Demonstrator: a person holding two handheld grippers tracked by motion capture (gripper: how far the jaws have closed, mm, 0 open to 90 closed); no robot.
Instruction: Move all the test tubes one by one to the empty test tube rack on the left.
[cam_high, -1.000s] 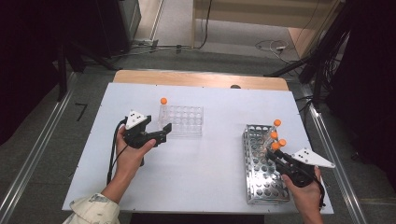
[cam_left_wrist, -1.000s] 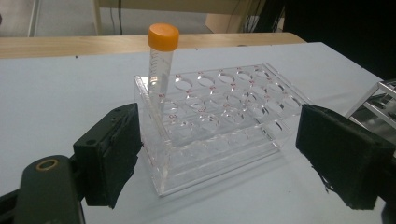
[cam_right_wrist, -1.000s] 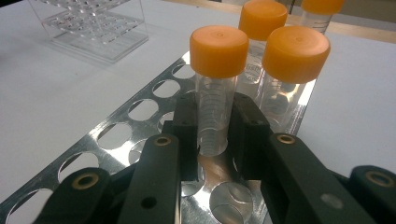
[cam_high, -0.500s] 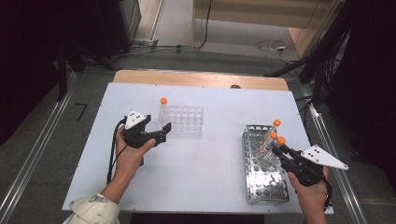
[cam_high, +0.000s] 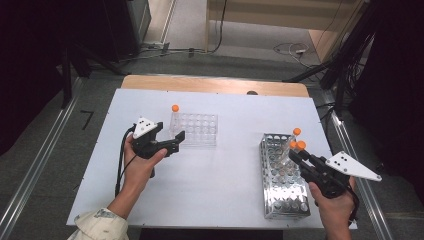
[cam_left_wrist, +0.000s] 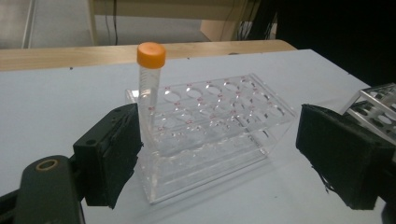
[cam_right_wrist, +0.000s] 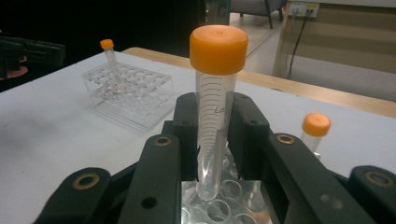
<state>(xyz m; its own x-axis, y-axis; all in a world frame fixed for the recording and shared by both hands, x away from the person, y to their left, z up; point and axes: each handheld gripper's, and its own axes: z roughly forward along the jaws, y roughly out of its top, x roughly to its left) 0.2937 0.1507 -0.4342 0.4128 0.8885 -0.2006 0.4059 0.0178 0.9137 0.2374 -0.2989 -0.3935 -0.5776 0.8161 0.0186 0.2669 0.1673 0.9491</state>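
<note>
- At the centre of the right gripper view, the right gripper (cam_right_wrist: 212, 140) had its jaws clenched on an orange-capped tube (cam_right_wrist: 214, 107), held upright with its tip just above the holes of the metal rack (cam_high: 282, 187).
- In the high view the metal rack lay at the lower right of the frame; two more capped tubes (cam_high: 296, 136) stood at its far end, beside the held one.
- The clear rack (cam_high: 196, 129) sat left of centre on the white surface (cam_high: 225, 170), with one orange-capped tube (cam_left_wrist: 149, 88) standing in its far-left corner hole.
- The left gripper (cam_left_wrist: 219, 149) hung just in front of the clear rack, jaws released and wide, grasping nothing.
- Judged from this, the work looked like moving tubes from the metal rack to the clear one: one seemed delivered, one was in hand, two were left.
</note>
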